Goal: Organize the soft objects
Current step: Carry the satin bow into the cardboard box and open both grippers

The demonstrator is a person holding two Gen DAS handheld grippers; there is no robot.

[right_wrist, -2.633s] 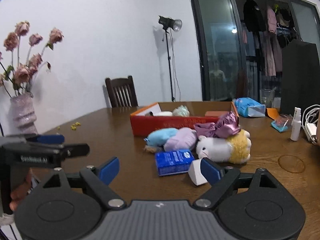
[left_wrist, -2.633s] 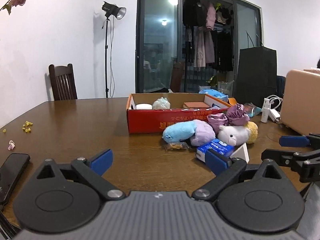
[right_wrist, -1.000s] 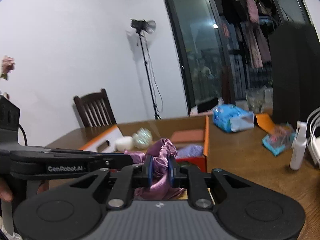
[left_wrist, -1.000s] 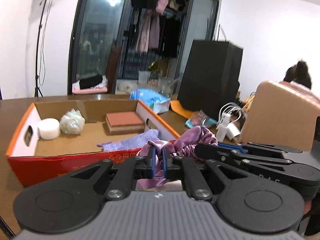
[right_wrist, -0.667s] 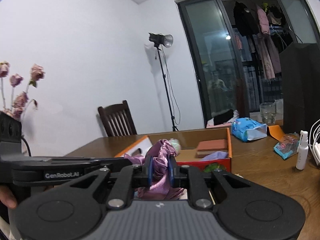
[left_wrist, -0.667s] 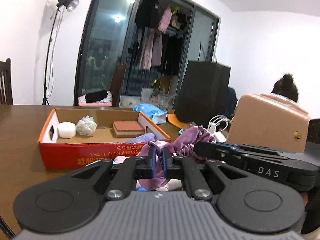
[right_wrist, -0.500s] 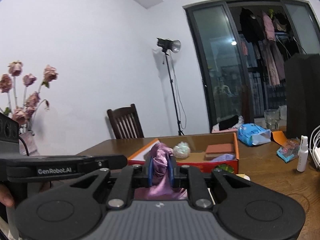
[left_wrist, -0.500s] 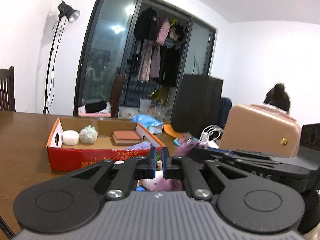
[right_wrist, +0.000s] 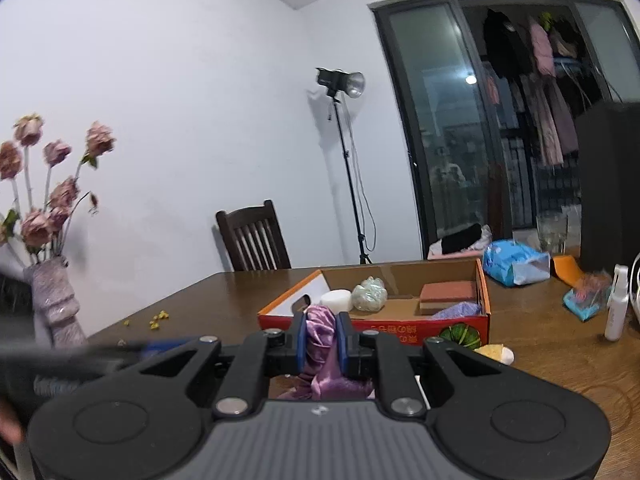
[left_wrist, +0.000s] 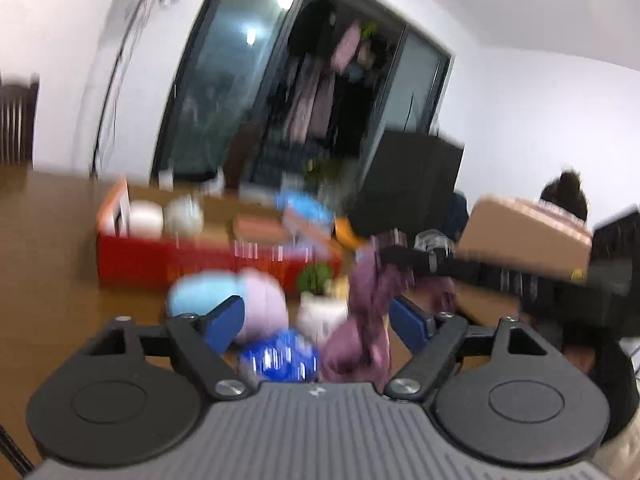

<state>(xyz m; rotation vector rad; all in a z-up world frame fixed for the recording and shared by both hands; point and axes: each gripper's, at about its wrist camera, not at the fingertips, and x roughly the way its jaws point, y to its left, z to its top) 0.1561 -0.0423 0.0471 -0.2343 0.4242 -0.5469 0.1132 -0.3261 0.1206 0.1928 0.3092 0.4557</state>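
I see a brown wooden tabletop (right_wrist: 532, 344) in a white-walled room. Far left: vase of dried pink flowers (right_wrist: 44, 216). Then a dark wooden chair (right_wrist: 253, 236), a studio light on a stand (right_wrist: 344, 84), and glass doors with clothes hanging behind (right_wrist: 532, 92). The red cardboard box (right_wrist: 384, 320) sits mid-tabletop holding a white puck, a wad and a brick-coloured block; a blue tissue pack (right_wrist: 514, 262) and white spray bottle (right_wrist: 616, 308) lie to the right. My left claw (left_wrist: 318, 320) has just been opening, its jaws now wide, the purple scrunchie (right_wrist: 320, 336) hanging between them untouched; that view is blurred. My right claw (right_wrist: 320, 340) pinches the scrunchie, in front of the box.
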